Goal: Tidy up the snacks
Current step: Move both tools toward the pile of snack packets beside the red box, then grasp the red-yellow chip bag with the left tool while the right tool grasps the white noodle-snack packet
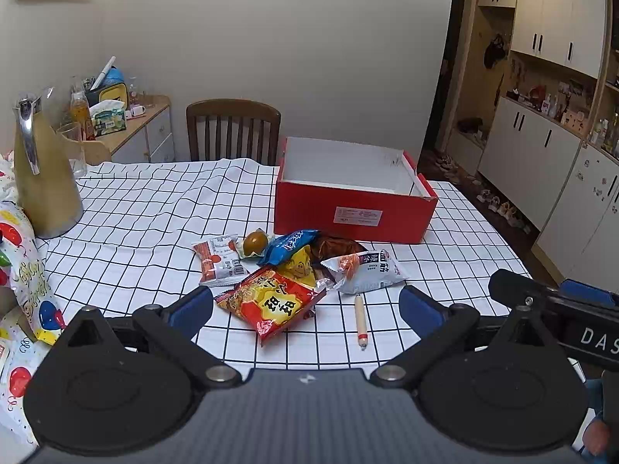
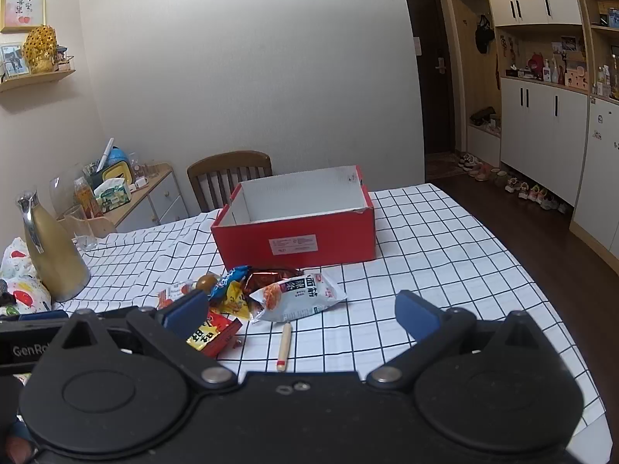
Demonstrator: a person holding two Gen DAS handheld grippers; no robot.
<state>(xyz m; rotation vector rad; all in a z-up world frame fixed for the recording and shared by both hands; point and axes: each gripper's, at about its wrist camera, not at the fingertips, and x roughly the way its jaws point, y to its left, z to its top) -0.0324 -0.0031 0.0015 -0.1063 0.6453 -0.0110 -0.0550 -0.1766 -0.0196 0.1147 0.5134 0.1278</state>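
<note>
Checked tabletop (image 1: 154, 208) carries a gold jug (image 1: 42, 181) and red box (image 1: 348, 208) behind the snack pile (image 1: 294, 266); my left hand-held gripper (image 1: 305, 309) and right hand-held gripper (image 2: 301, 313) both gape wide, empty.

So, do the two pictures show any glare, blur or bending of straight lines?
Left wrist view: sharp, evenly lit; the cabinets bow at the right edge. Right wrist view: also sharp; the tablecloth grid curves outward, and there is mild shine on the white snack packet. No motion blur in either.
</note>
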